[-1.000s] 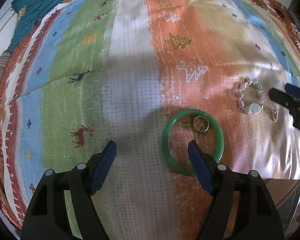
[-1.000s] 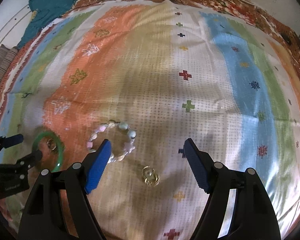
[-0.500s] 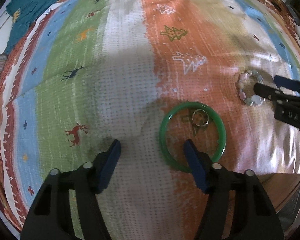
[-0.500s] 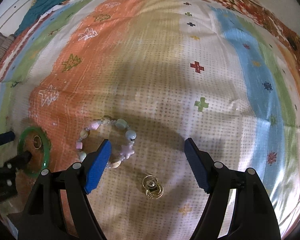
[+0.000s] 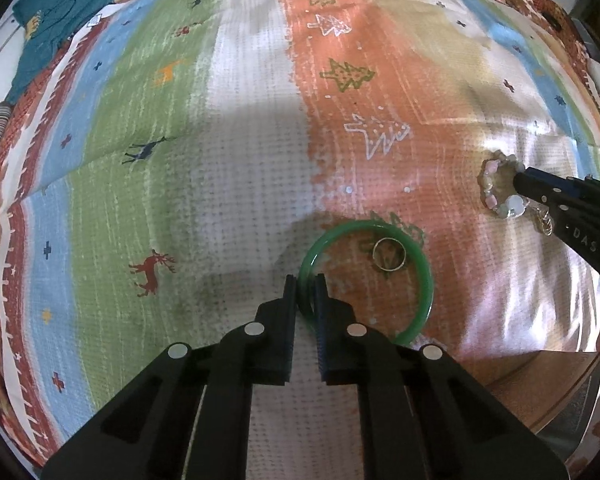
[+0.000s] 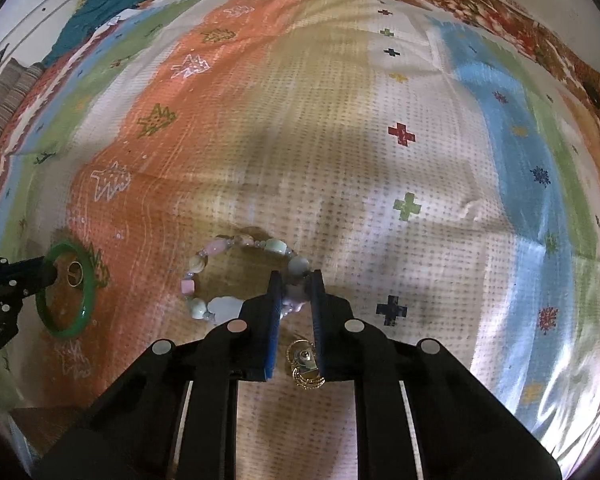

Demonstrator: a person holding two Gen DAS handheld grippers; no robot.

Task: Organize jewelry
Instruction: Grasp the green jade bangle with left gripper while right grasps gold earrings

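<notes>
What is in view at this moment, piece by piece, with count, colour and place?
Bangle: one, green, flat on the orange stripe, its near rim between the left fingers.
Ring: one, silver-toned, lying inside the bangle.
Bead bracelet: one, pastel pink, pale green and white, right of the bangle, one side between the right fingers.
Gold piece: one, small, below the bracelet under the right fingers; type unclear.
Blanket: one, striped orange, green, blue and cream, under everything.
Teal cloth: one, far left corner.
Left gripper: black, shut on the bangle.
Right gripper: black, shut on the bead bracelet.
</notes>
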